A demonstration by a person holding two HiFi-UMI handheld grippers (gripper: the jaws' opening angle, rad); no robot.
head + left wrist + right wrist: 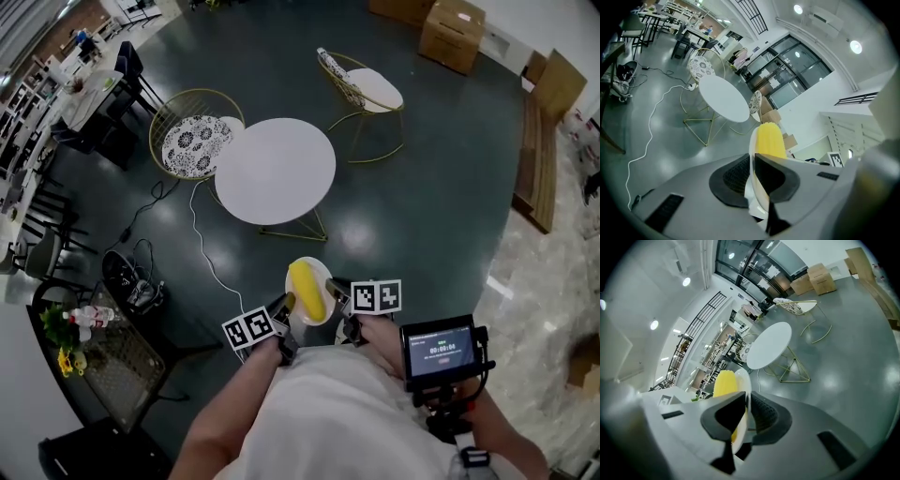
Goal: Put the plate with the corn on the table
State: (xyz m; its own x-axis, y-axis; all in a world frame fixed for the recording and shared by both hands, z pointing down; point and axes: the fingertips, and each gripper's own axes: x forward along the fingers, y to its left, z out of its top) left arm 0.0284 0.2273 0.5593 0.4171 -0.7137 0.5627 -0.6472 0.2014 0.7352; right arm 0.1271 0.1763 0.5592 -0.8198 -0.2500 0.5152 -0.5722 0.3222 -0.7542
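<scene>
Left tongs [752, 180], right tongs [744, 420]: plate [326, 281] edges

Bright, even light from ceiling spots [855, 46]; soft glare on floor [834, 376] past right tongs [746, 401]. Fisheye warp w/ dark corners in gripper views.

Round white table [275, 170] on dk grey floor [441, 187]
</scene>
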